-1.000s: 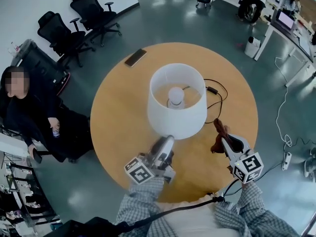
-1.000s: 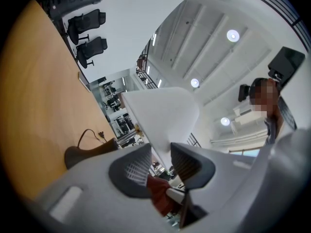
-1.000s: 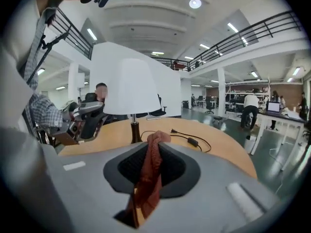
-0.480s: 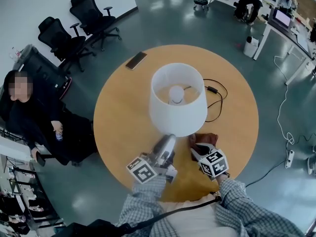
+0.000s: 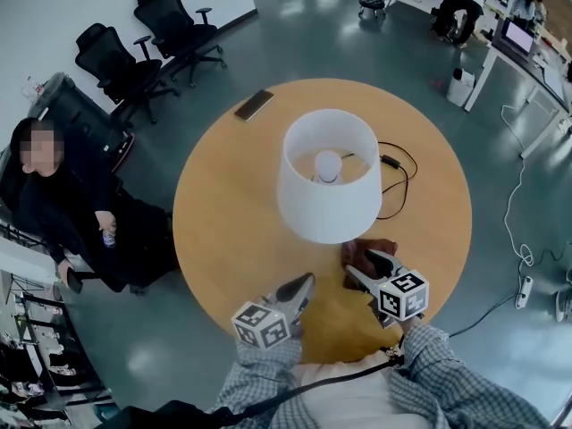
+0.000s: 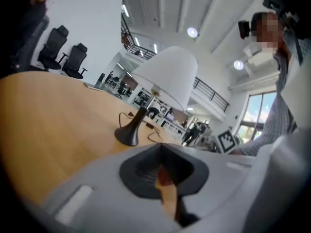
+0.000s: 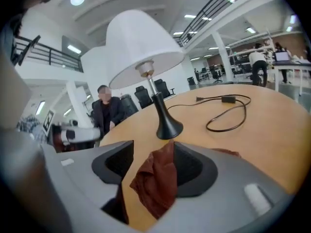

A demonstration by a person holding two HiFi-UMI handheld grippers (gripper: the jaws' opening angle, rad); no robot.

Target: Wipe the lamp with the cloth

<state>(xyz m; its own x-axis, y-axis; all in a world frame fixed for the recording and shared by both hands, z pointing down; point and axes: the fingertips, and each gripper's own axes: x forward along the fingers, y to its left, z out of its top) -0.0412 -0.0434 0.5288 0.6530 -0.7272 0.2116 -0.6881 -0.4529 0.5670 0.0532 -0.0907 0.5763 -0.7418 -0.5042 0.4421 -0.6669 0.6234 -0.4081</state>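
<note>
The lamp (image 5: 326, 186), with a white shade and a black stem and base, stands mid-table. My left gripper (image 5: 296, 291) hovers low over the round wooden table (image 5: 223, 222) in front of the lamp; its jaws have just closed and are shut with nothing between them. The left gripper view shows the lamp base (image 6: 127, 134) ahead of the left gripper (image 6: 163, 149). A reddish-brown cloth (image 5: 368, 252) lies crumpled on the table right of the lamp base. My right gripper (image 5: 365, 268) is at the cloth, its jaws just opened. In the right gripper view the cloth (image 7: 156, 181) sits loosely between the right gripper (image 7: 151, 154) jaws, against the right-hand one.
A black power cord (image 5: 393, 182) loops over the table right of the lamp. A phone (image 5: 254, 105) lies near the far left rim. A person (image 5: 63, 213) sits beside the table at left, with office chairs (image 5: 170, 29) beyond.
My right gripper carried the cloth leftwards and down onto the table, then spread its jaws. My left gripper dropped away from the shade's lower rim and its jaws came together.
</note>
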